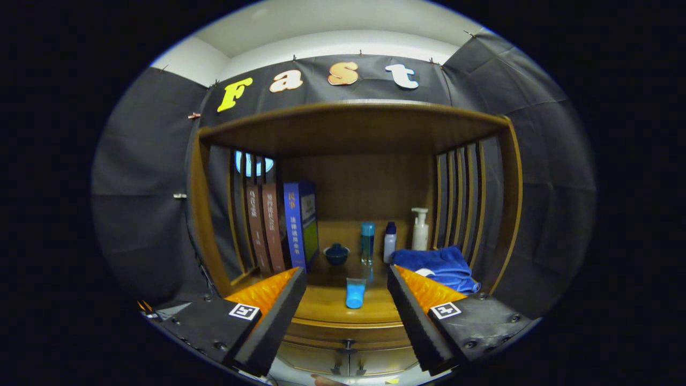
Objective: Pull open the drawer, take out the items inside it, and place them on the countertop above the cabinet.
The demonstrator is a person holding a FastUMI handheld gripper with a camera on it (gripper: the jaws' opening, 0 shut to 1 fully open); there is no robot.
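My gripper (347, 316) is open, its two fingers spread wide with nothing between them. Just ahead of the fingers a small blue tube (355, 292) lies on the wooden countertop (332, 308) near its front edge. Below that edge, between the fingertips, I see the cabinet's front with a small dark drawer knob (348, 343) and two more handles lower down. The drawer front looks shut. What is inside it is hidden.
Under the wooden shelf roof (353, 126) stand upright books (281, 225) by the left slats. A dark blue lidded bowl (336, 253), a tall blue bottle (367, 242), a small white bottle (389, 242) and a pump bottle (420, 229) stand at the back. A blue cloth (437, 265) lies right.
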